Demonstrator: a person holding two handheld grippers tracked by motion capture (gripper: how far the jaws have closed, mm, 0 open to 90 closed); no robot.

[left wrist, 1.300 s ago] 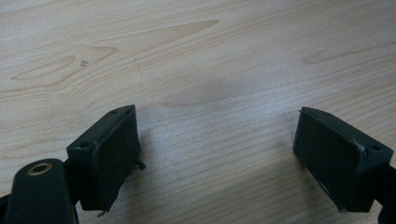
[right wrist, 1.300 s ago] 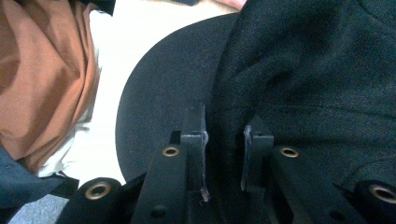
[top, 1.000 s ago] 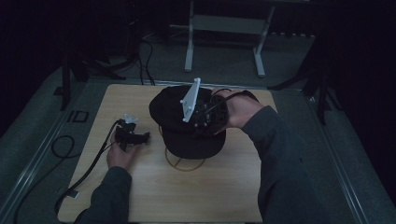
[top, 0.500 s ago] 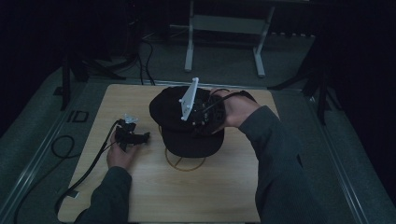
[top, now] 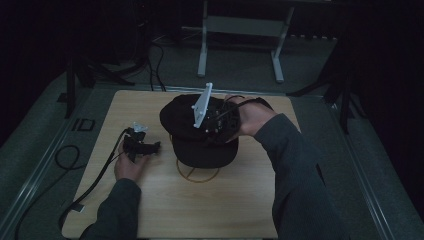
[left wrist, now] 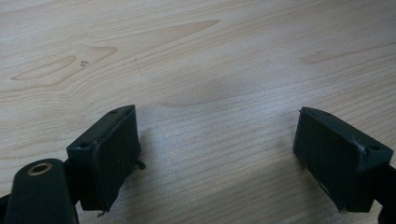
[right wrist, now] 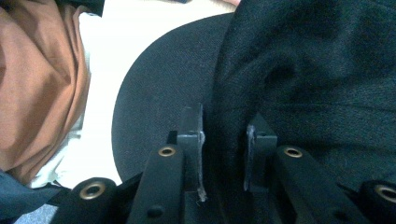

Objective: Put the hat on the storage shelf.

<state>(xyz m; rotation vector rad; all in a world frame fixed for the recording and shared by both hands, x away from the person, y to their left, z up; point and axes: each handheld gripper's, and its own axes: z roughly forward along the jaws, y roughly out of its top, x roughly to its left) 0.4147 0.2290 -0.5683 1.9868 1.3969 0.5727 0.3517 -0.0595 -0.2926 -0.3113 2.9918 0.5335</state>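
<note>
At table centre, right gripper (top: 214,120) pinches a fold of the black cap (top: 200,137), brim near; left gripper (top: 142,146) rests spread, well left.

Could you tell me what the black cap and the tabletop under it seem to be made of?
The black cap looks like matte woven fabric: a fine twill weave shows, and it creases softly where the right gripper pinches it. The tabletop looks like pale wood or a wood-look laminate, with smooth grain lines and knot-like marks; which of the two cannot be told.
</note>
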